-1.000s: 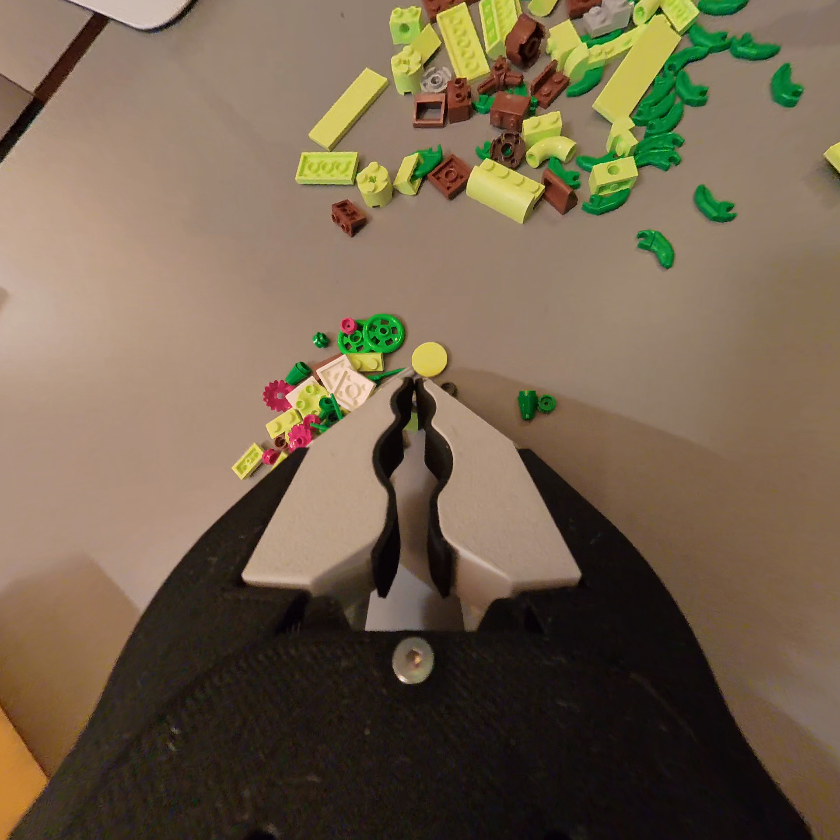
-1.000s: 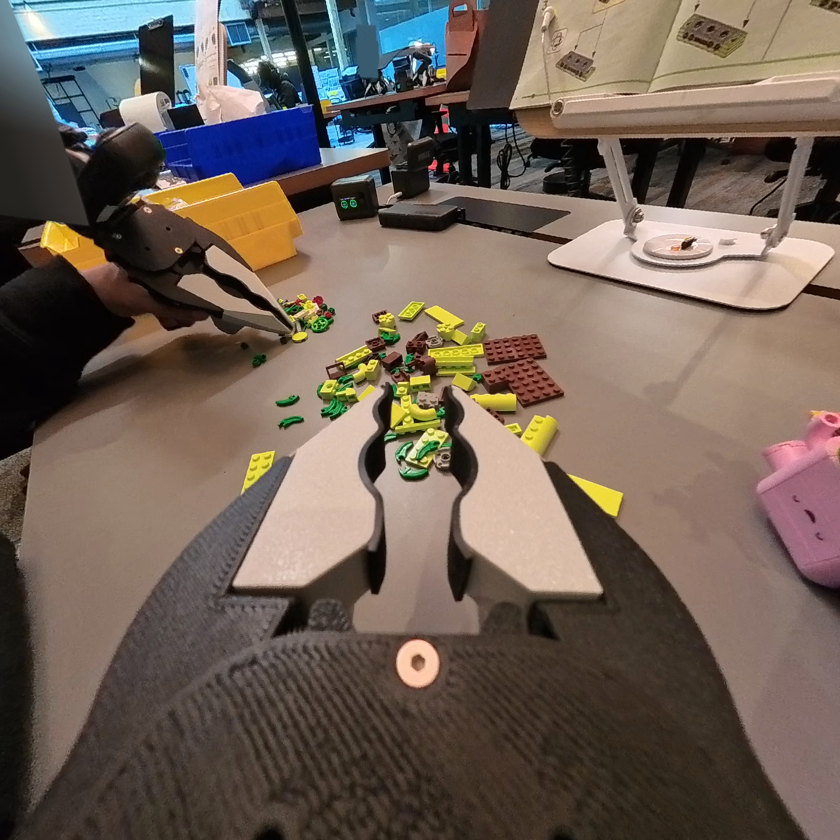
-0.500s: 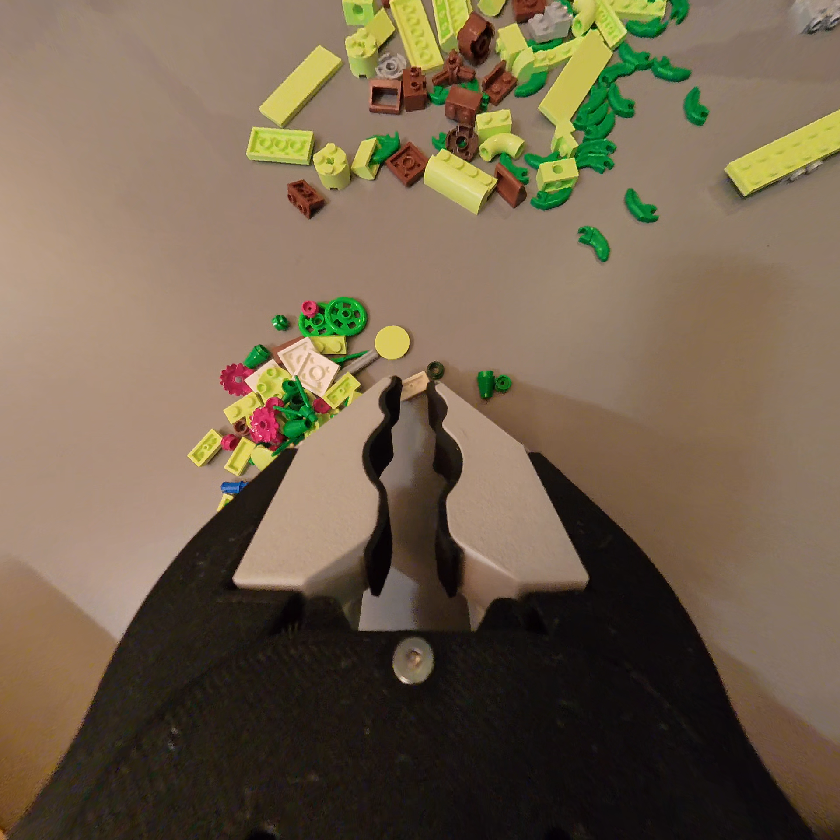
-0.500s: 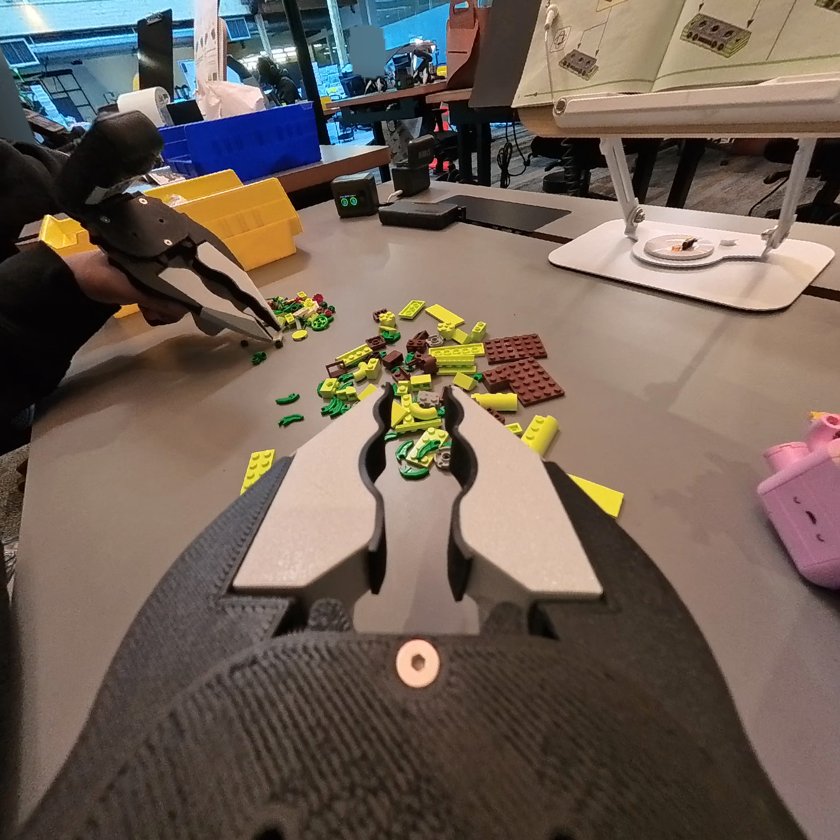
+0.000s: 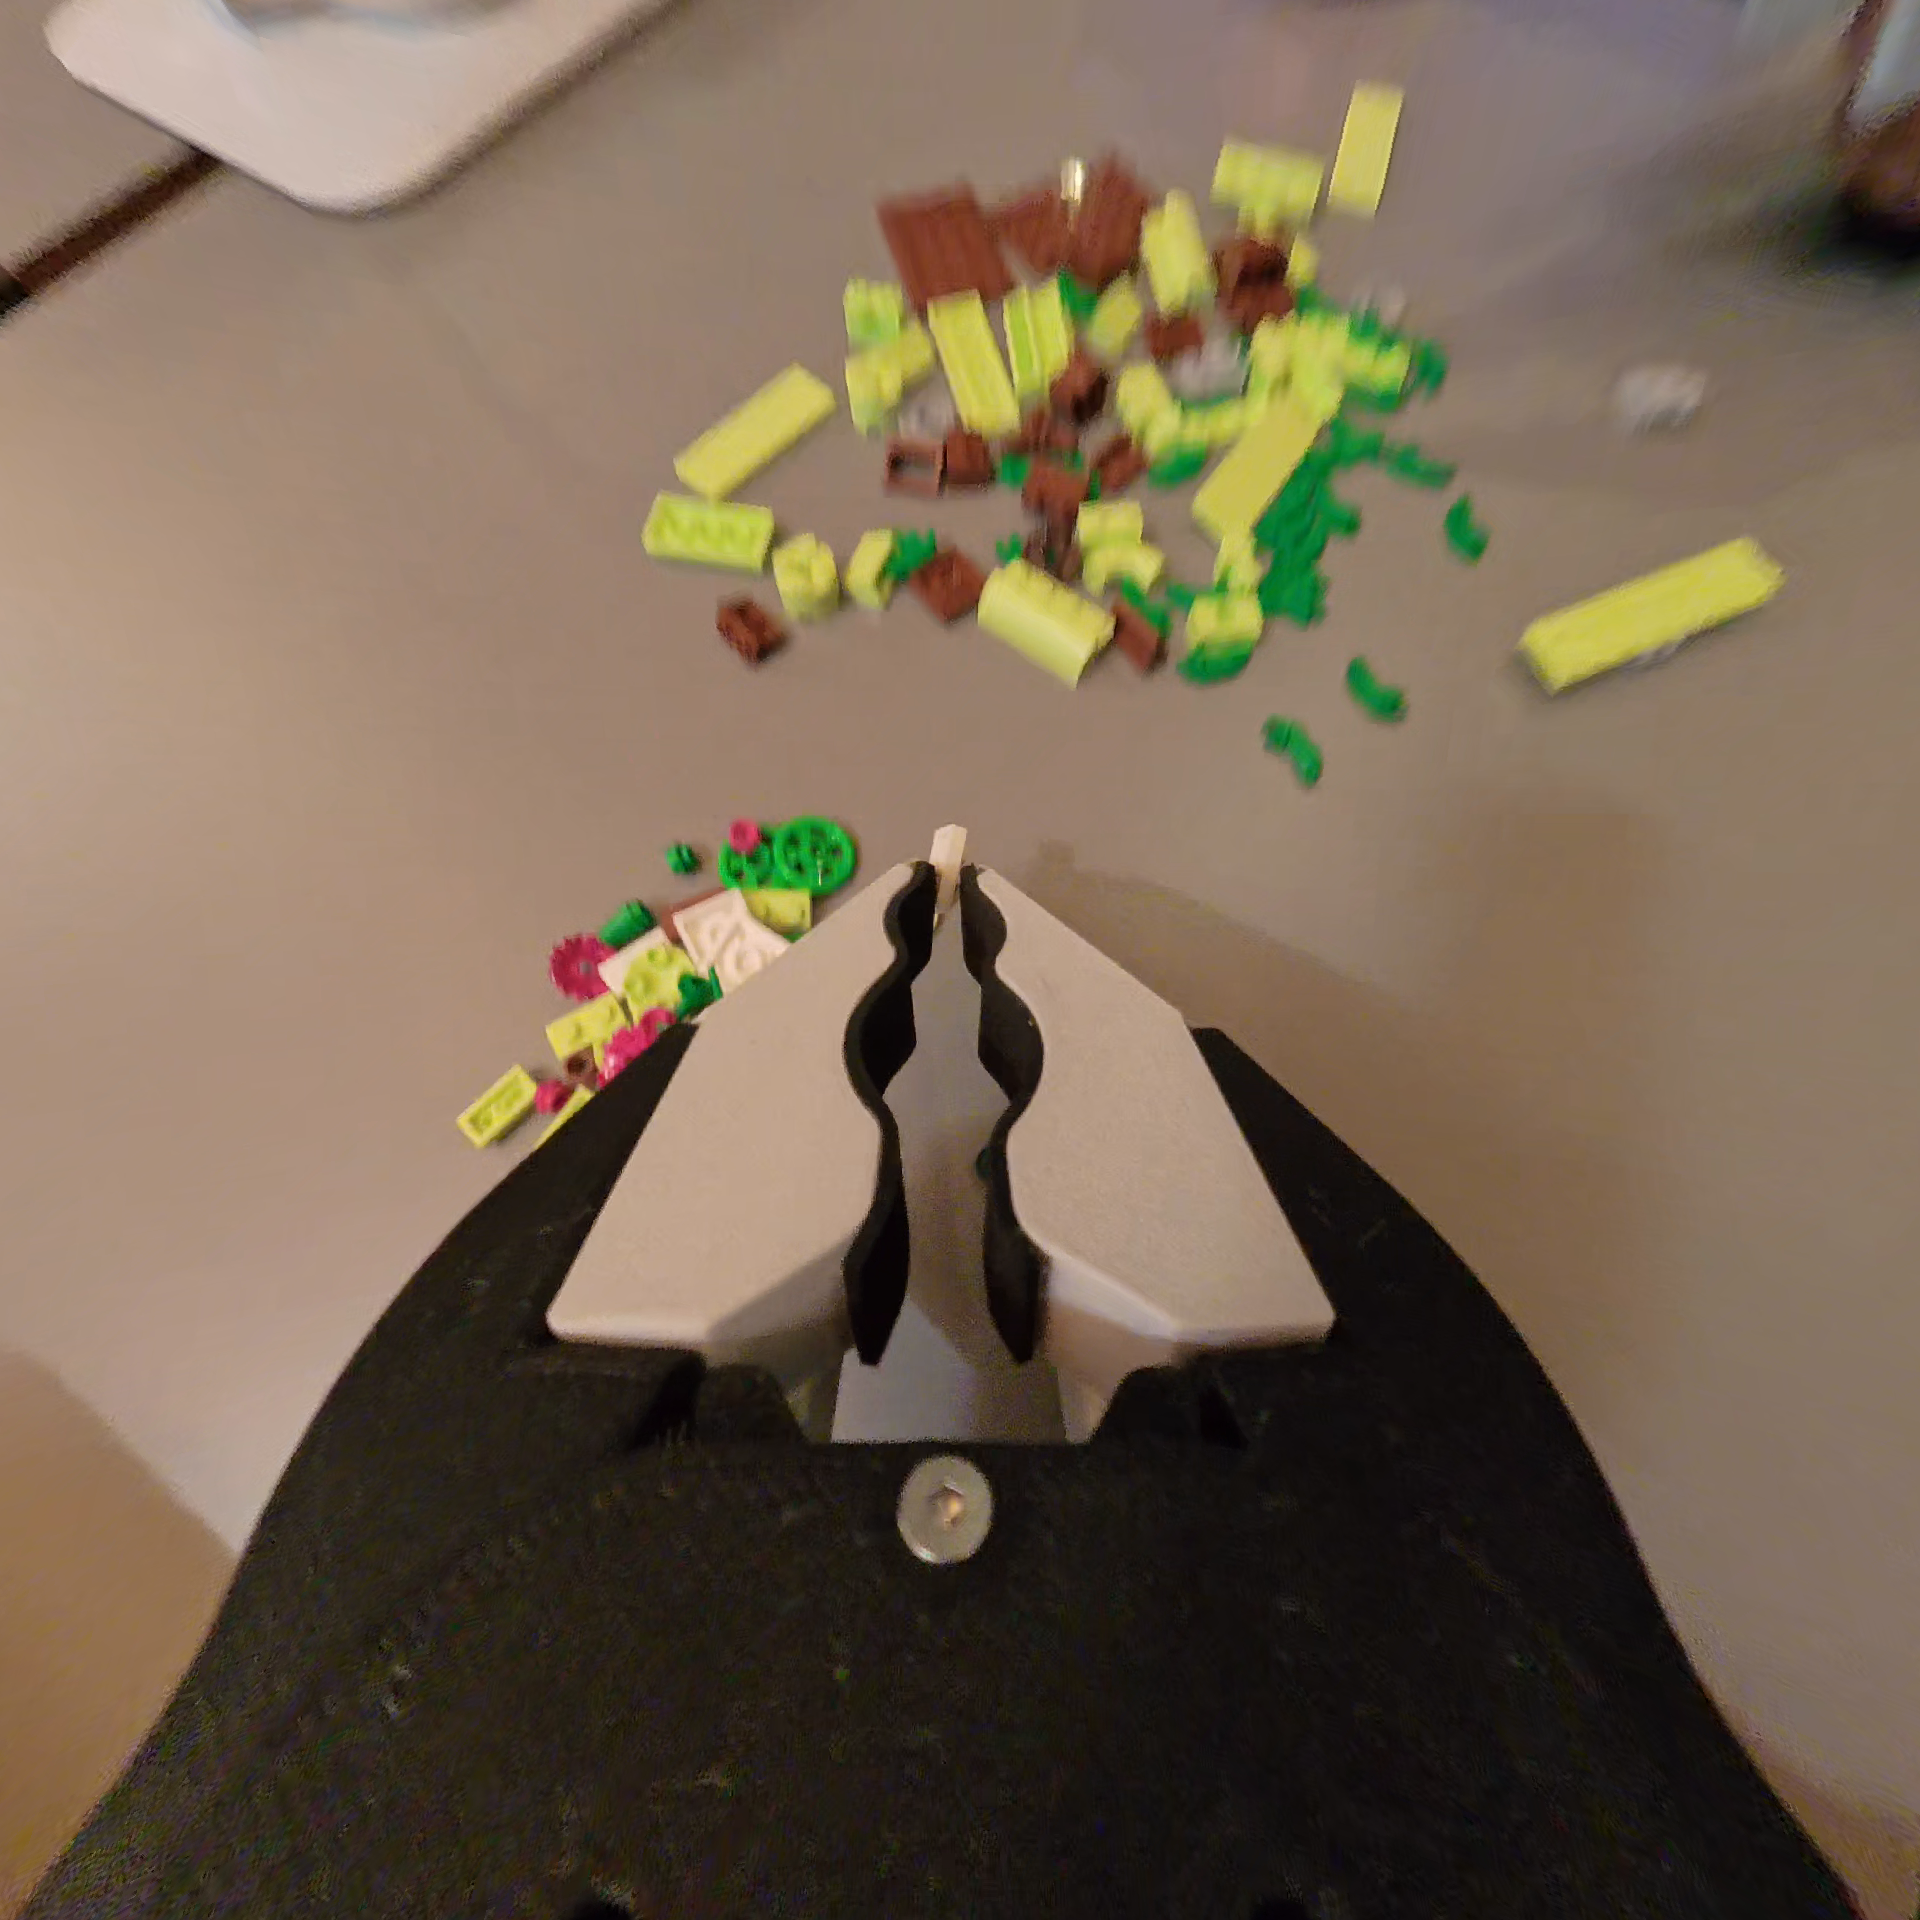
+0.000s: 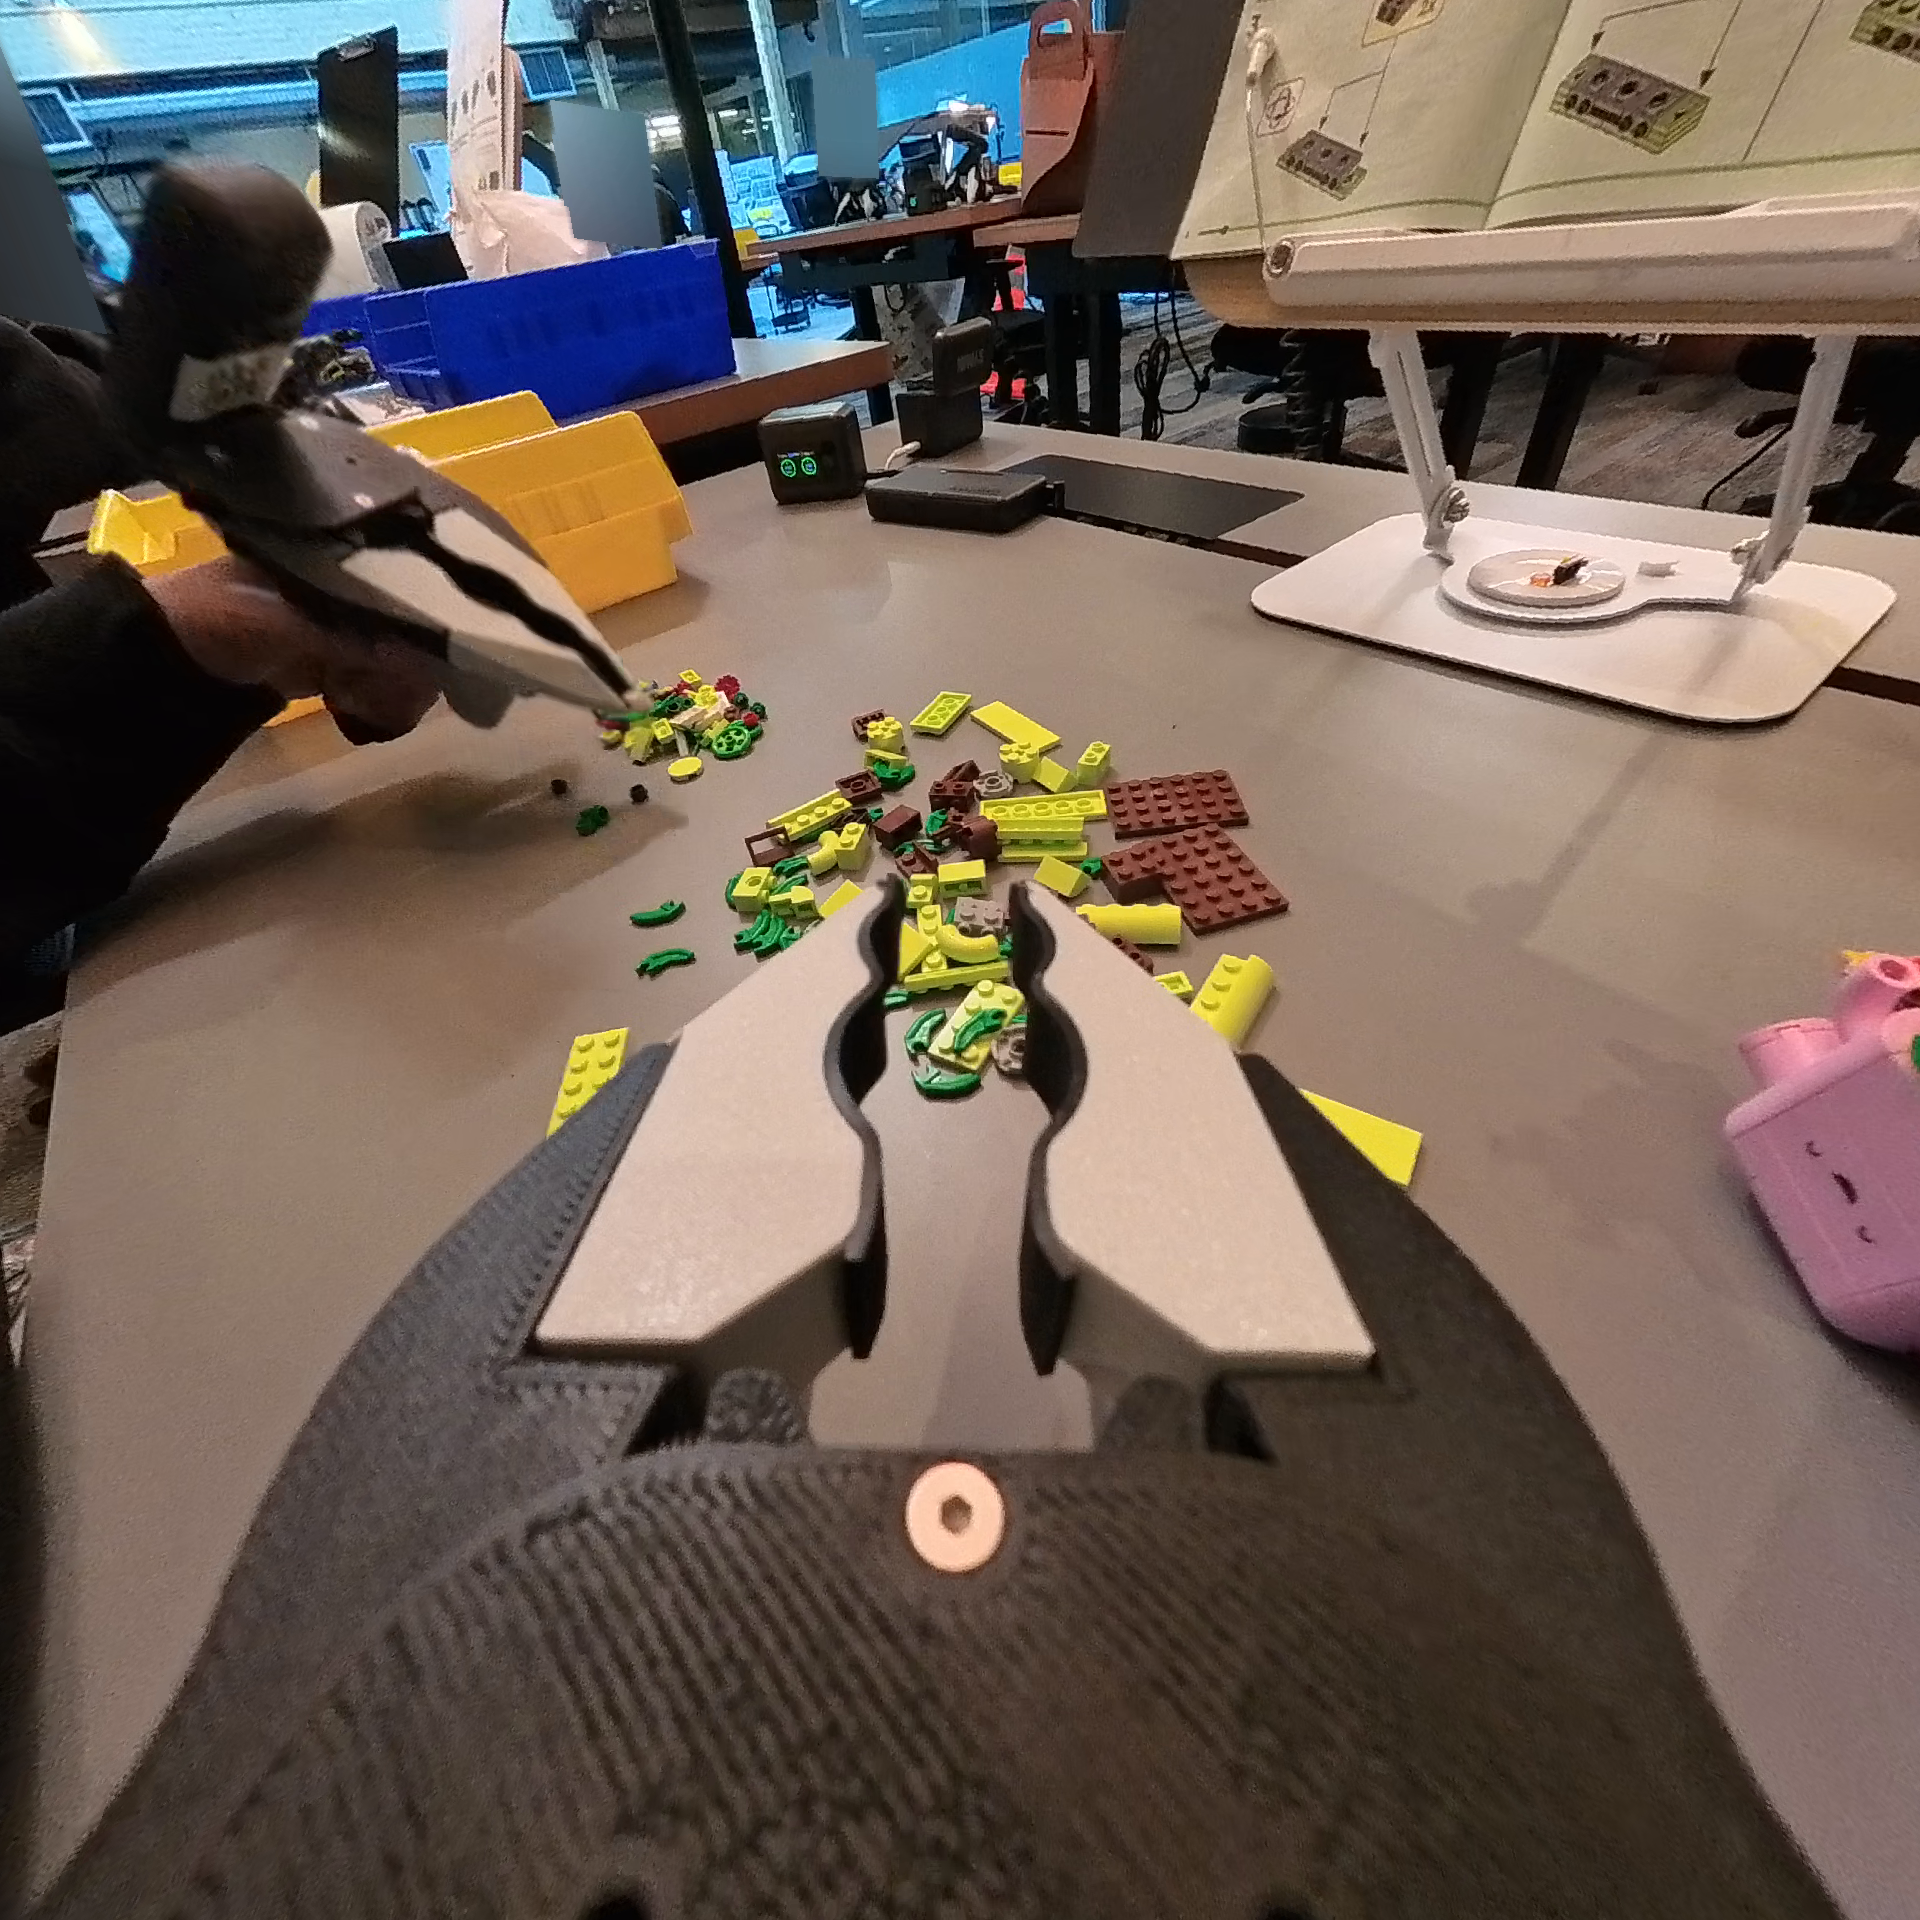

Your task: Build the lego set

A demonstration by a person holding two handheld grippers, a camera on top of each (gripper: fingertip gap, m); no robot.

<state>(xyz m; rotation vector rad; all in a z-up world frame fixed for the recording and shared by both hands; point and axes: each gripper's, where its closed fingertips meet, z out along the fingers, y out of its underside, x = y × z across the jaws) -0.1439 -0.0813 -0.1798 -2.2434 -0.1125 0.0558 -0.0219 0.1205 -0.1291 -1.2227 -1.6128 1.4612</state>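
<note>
Left wrist view: left tongs (image 5: 943,878) clamped on a small pale piece (image 5: 947,850), its long axis running along the fingers, tip poking out forward, above the surface (image 5: 312,675).
Right tongs (image 6: 954,896): apart, empty, over the brick pile (image 6: 997,831) mid-surface.

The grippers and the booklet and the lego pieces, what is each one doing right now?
left gripper: shut on a small pale piece, raised above the table.
right gripper: open, holding nothing.
instruction booklet: open, propped on a white stand.
big pile of bricks: loose, unbuilt.
pink model: assembled, sitting on the table.
</note>
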